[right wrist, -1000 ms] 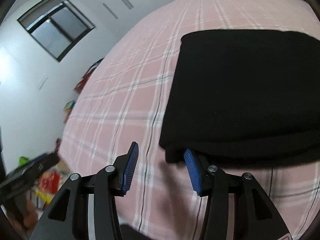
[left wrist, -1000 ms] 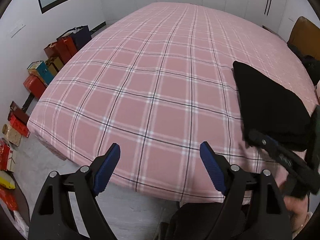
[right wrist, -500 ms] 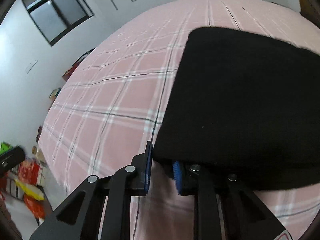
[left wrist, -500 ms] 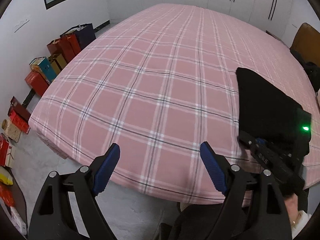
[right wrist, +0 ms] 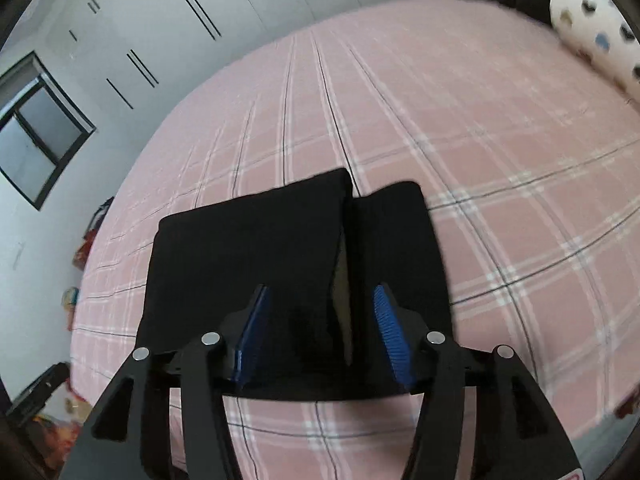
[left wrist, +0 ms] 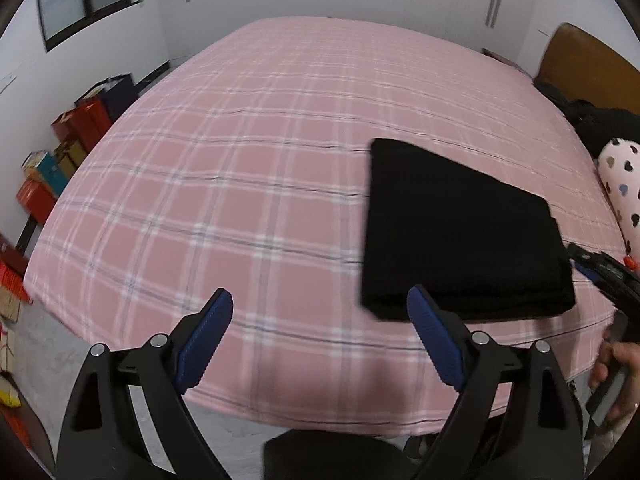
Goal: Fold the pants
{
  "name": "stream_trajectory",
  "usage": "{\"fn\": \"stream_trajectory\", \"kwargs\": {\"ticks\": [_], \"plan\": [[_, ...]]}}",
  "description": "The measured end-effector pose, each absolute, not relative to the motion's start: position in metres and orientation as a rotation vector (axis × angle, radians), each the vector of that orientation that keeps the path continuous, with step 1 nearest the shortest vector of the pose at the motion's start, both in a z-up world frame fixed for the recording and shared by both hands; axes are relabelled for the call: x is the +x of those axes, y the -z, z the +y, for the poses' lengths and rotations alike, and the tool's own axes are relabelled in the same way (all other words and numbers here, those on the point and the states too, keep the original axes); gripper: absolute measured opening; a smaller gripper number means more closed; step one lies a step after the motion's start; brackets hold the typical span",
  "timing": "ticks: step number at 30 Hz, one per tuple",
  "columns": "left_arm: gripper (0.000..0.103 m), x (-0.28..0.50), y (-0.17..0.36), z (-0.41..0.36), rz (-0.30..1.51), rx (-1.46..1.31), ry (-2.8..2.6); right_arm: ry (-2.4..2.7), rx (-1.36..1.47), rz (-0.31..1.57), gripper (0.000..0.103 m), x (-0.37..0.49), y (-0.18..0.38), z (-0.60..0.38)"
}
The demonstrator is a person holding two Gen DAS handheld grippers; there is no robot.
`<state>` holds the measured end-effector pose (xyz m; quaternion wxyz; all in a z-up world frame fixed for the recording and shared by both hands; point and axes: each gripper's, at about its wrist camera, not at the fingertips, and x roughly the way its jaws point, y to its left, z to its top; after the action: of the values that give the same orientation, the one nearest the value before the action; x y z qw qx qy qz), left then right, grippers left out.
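Note:
The black pants (left wrist: 460,232) lie folded into a thick rectangle on the pink plaid bed (left wrist: 240,168), near its front right edge. My left gripper (left wrist: 316,340) is open and empty, just left of the pants' near corner. In the right wrist view the pants (right wrist: 256,264) fill the lower middle, with a gap between two folded layers. My right gripper (right wrist: 320,332) is open, its blue pads on either side of the pants' near edge, not clamped. The right gripper (left wrist: 600,272) also shows at the right edge of the left wrist view.
A white pillow with heart prints (left wrist: 620,184) and dark clothes (left wrist: 600,120) lie at the bed's right side by a brown headboard (left wrist: 580,64). Gift boxes and bags (left wrist: 72,140) line the floor left of the bed. White wardrobes (right wrist: 240,20) stand behind.
My right gripper has opened from its narrow grip on the pants' edge and swung round to face the pants from another side. My left gripper has shifted right, towards the pants.

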<state>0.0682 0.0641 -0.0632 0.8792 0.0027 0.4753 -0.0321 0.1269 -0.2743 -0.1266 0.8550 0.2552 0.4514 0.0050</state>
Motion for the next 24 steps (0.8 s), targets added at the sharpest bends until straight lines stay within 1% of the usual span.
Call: {"fn": "stream_trajectory", "kwargs": {"ticks": [3,5,6,7,8,9,12,14,15,16,18,20,23,24], "plan": [[0.087,0.072,0.063,0.039,0.997,0.027,0.074,-0.072,0.58,1.018,0.054,0.148,0.153,-0.276],[0.087,0.074,0.063,0.025,1.004,0.038,0.08,-0.093,0.593,1.028,0.055,0.143,0.163,-0.265],[0.087,0.076,0.064,0.02,1.006,0.046,0.08,-0.094,0.57,1.021,0.052,0.142,0.165,-0.262],[0.087,0.076,0.065,0.014,1.008,0.055,0.08,-0.11,0.549,1.015,0.029,0.148,0.161,-0.26],[0.087,0.077,0.065,0.008,1.012,0.065,0.081,-0.149,0.57,0.993,0.019,0.146,0.154,-0.262],[0.087,0.078,0.065,0.003,1.016,0.077,0.081,-0.171,0.566,0.957,0.018,0.142,0.141,-0.263],[0.087,0.078,0.062,-0.008,1.005,0.094,0.093,-0.17,0.481,0.881,0.017,0.122,0.109,-0.26],[0.088,0.079,0.064,-0.013,1.005,0.103,0.094,-0.13,0.457,0.925,0.017,0.12,0.128,-0.267],[0.088,0.081,0.069,-0.016,1.015,0.107,0.092,-0.109,0.452,0.982,0.017,0.123,0.15,-0.271],[0.088,0.083,0.073,-0.019,1.027,0.105,0.091,-0.104,0.472,1.017,0.021,0.124,0.169,-0.275],[0.088,0.084,0.081,-0.024,1.037,0.102,0.092,-0.125,0.547,0.99,0.025,0.122,0.168,-0.283],[0.088,0.085,0.088,-0.029,1.048,0.122,0.083,-0.077,0.54,0.958,0.026,0.118,0.152,-0.285],[0.088,0.083,0.095,-0.028,1.059,0.117,0.083,-0.055,0.49,0.829,0.026,0.109,0.113,-0.283],[0.088,0.084,0.097,-0.028,1.061,0.119,0.08,-0.076,0.458,0.814,0.026,0.112,0.102,-0.275]]}}
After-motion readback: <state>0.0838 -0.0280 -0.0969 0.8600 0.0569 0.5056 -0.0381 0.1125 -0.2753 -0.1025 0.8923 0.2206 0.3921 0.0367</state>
